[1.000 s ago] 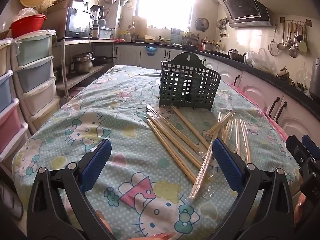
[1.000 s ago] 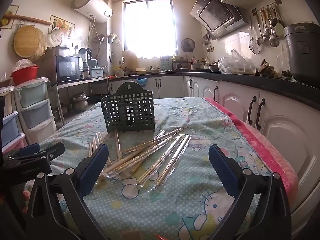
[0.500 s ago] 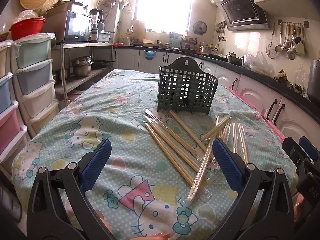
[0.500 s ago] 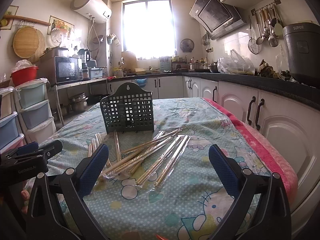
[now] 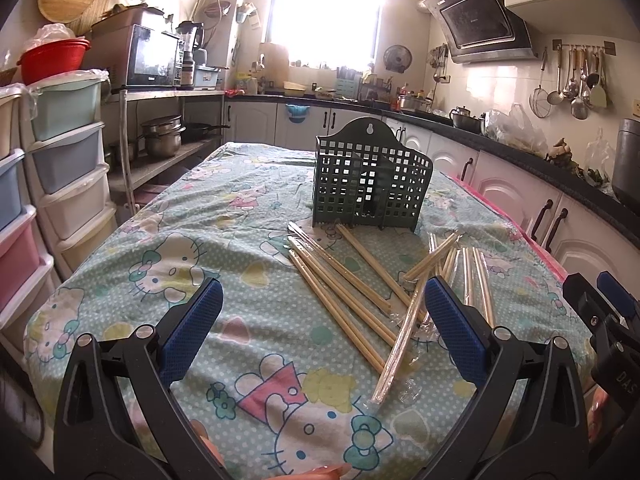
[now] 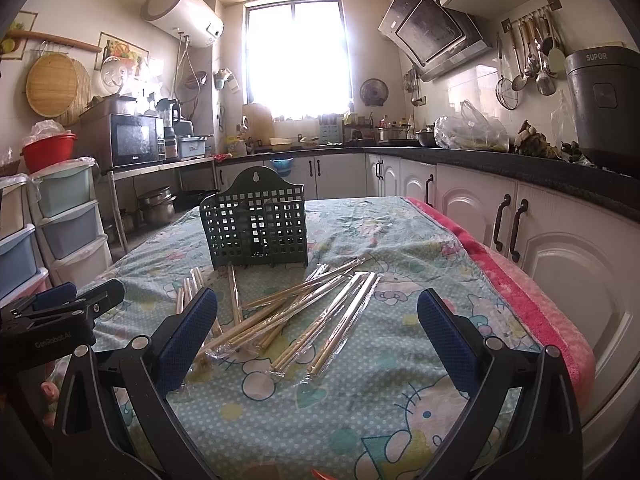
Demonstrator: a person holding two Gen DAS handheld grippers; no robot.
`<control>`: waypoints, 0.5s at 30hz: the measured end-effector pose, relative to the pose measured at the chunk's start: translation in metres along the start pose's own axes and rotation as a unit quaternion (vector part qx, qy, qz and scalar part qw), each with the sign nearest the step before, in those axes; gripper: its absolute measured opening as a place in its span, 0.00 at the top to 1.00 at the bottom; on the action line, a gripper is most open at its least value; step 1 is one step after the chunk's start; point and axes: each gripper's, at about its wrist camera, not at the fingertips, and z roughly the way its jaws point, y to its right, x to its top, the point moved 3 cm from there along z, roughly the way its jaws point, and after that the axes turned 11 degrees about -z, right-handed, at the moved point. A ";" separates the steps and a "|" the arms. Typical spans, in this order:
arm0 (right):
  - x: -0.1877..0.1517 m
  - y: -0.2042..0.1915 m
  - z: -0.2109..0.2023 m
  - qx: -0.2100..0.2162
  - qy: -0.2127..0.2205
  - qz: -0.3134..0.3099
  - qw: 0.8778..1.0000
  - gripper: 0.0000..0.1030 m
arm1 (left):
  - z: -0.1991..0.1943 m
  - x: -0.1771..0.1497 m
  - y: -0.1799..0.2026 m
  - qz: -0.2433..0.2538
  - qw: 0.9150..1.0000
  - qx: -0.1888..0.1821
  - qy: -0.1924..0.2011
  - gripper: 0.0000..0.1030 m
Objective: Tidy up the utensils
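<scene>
A dark green lattice utensil holder (image 5: 372,182) stands upright on the table, also in the right wrist view (image 6: 256,224). Several pairs of wooden chopsticks in clear wrappers (image 5: 344,280) lie scattered in front of it, also in the right wrist view (image 6: 300,312). My left gripper (image 5: 324,328) is open and empty, held over the table's near end, short of the chopsticks. My right gripper (image 6: 316,332) is open and empty, just short of the chopstick pile. Each gripper shows at the edge of the other's view.
The table carries a teal cartoon-cat cloth (image 5: 180,248) with a pink edge (image 6: 520,292) on its right. Stacked plastic drawers (image 5: 60,168) stand to the left. White cabinets under a black counter (image 6: 540,216) run along the right.
Both grippers have risen and tilted slightly; the holder and chopsticks sit a little lower in view. Nothing was taken hold of.
</scene>
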 end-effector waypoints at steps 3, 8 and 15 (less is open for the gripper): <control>0.000 0.000 0.000 0.000 0.001 0.000 1.000 0.06 | 0.000 0.000 0.000 0.002 1.000 0.001 0.001 0.09; 0.000 0.000 0.000 0.001 -0.001 0.000 1.000 0.06 | -0.001 0.001 0.001 0.002 1.000 0.002 0.002 0.09; -0.001 0.001 0.001 0.000 -0.003 0.001 1.000 0.06 | -0.001 0.001 0.001 0.001 1.000 0.001 0.001 0.09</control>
